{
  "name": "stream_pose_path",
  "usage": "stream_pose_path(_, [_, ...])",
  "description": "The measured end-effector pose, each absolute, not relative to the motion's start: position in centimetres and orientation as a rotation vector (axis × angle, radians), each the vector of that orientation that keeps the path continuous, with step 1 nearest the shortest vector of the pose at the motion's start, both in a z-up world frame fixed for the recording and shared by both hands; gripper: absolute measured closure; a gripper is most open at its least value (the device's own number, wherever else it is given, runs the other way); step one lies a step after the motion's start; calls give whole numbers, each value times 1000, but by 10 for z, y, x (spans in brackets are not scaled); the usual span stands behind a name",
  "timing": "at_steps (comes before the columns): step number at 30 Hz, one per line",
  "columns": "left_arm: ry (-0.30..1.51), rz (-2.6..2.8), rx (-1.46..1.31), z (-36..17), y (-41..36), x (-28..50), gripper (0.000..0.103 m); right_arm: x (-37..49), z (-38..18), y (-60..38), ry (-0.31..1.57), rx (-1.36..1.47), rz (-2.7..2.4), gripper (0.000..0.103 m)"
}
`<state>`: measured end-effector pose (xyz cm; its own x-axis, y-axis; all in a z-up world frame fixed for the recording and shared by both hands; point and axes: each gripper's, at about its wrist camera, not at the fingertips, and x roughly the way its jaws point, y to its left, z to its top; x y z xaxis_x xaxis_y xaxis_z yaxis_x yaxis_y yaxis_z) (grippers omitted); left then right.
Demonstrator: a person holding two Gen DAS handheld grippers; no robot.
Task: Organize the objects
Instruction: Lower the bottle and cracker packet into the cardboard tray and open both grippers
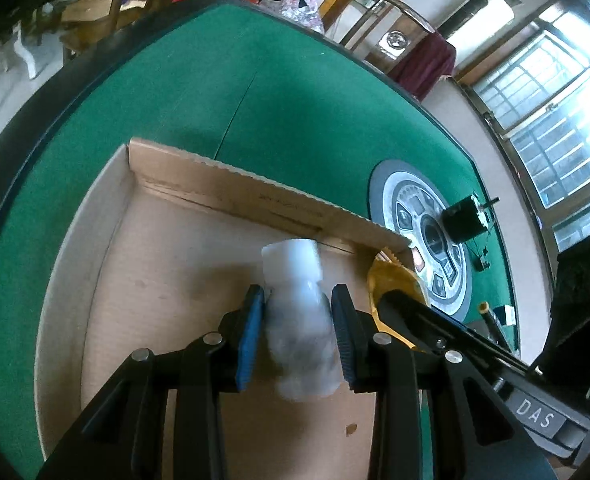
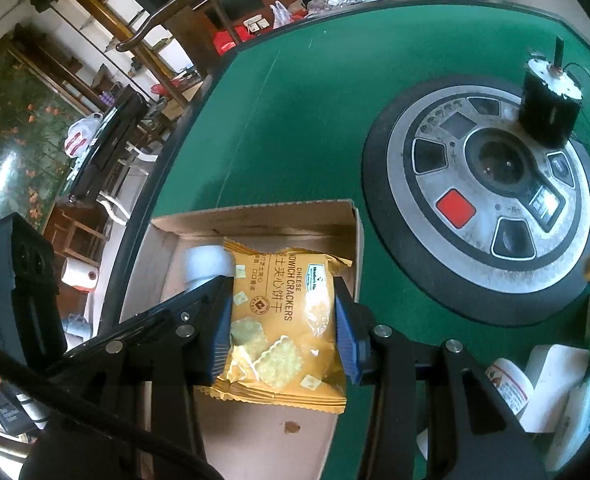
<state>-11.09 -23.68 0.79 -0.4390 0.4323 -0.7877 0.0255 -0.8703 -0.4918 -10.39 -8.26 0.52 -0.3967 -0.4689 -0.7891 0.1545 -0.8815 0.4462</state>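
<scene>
Left gripper [image 1: 297, 312]: blue-padded jaws clenched on a small translucent white plastic bottle with a white cap [image 1: 299, 320], pads pressing on its body from both sides, cap pointing to 12 o'clock. The bottle hangs over the floor of a shallow open brown cardboard box [image 1: 231, 196]; whether its base touches the cardboard cannot be told.

Right gripper [image 2: 283, 320]: jaws grasping a yellow foil packet of cheese sandwich crackers [image 2: 279, 320] by its two long edges. The packet is over the same box [image 2: 255, 216], near the wall at 3 o'clock. The bottle's white cap [image 2: 209, 264] shows just beside the packet, at 10 o'clock from it. In the left wrist view a yellow corner of the packet [image 1: 391, 280] shows at 3 o'clock of the bottle, with the right gripper's black finger lying over it.

The box sits on a green felt table [image 1: 295, 100]. At 2 o'clock from the box is a round grey and black control panel [image 2: 487, 208] set in the felt, with a black cylindrical motor [image 2: 551, 112] standing on its far rim. White containers [image 2: 535, 384] are grouped at 4 o'clock in the right wrist view.
</scene>
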Motion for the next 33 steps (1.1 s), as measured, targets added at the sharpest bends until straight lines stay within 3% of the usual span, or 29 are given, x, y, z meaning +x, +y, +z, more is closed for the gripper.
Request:
stream_pose_path(6, [-763,2361,-1496,9,-247,-108,65,-103,12,-75,-478,1439,-2285,47])
stream_pose_path(12, [-737,2477,-1359,46,-256,-81,54,-87,33,-58,-452,1366,-2342,46])
stream_pose_path(18, [-725,2489,-1303,64,-241,-52,52,-44,69,-12,-365,1169,-2516,41])
stream_pose_path(22, [-672,2409,-1316,59,-207,-46,52,-6,82,26,-258,992,-2744,30])
stream_pose_path(25, [-731,2330,-1290,53,-190,-52,52,8,81,50,-223,931,-2828,29])
stream_pose_path(28, [-838,2264,-1281,40,-178,-68,52,10,72,75,-255,956,-2830,29])
stream_pose_path(33, [-823,2397,-1396,27,-179,-76,52,9,57,115,-403,985,-2822,29])
